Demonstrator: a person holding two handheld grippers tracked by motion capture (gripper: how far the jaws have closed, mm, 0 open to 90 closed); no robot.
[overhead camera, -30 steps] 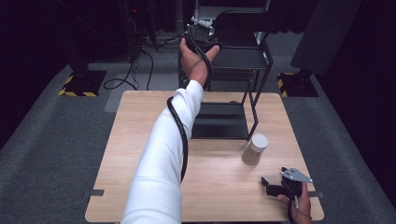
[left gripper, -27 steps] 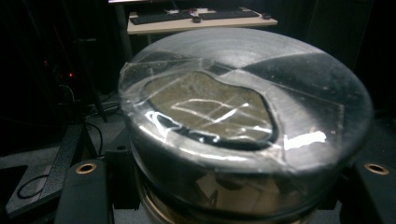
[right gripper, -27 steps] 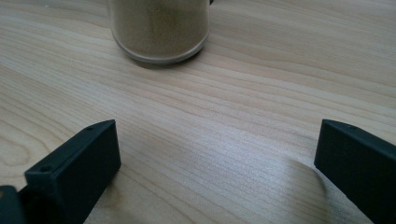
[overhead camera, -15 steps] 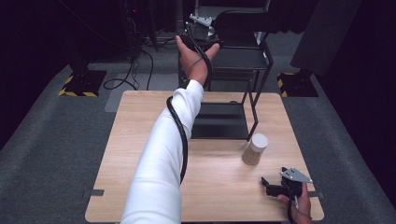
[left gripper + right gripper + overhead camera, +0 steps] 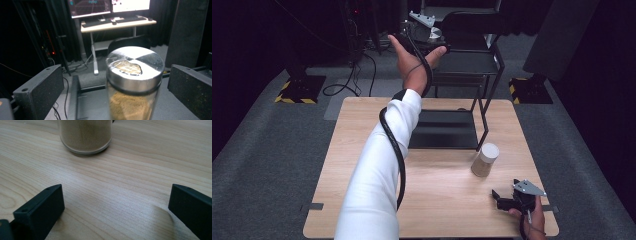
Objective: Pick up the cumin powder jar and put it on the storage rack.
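On the far chair seat [image 5: 462, 62] stands a metal-lidded jar [image 5: 133, 82]; my left hand-held gripper [image 5: 115, 85] has just been opening, jaws clear of it.

Room dim overall; walls and far floor near black. Overhead light falls on the wooden table [image 5: 362, 150], which reads bright and evenly lit, and on the white sleeve [image 5: 377, 180], slightly washed out. Short soft shadow beside the jar [image 5: 485, 159] on the table. Left gripper view: glare on the metal lid [image 5: 136, 65] of a second jar, two lit monitors [image 5: 110, 6] overexposed, jaws close to the lens soft. Right gripper view: table grain sharp mid-frame, near jaws blurred, faint shadows under them. High view grainy in the dark areas.
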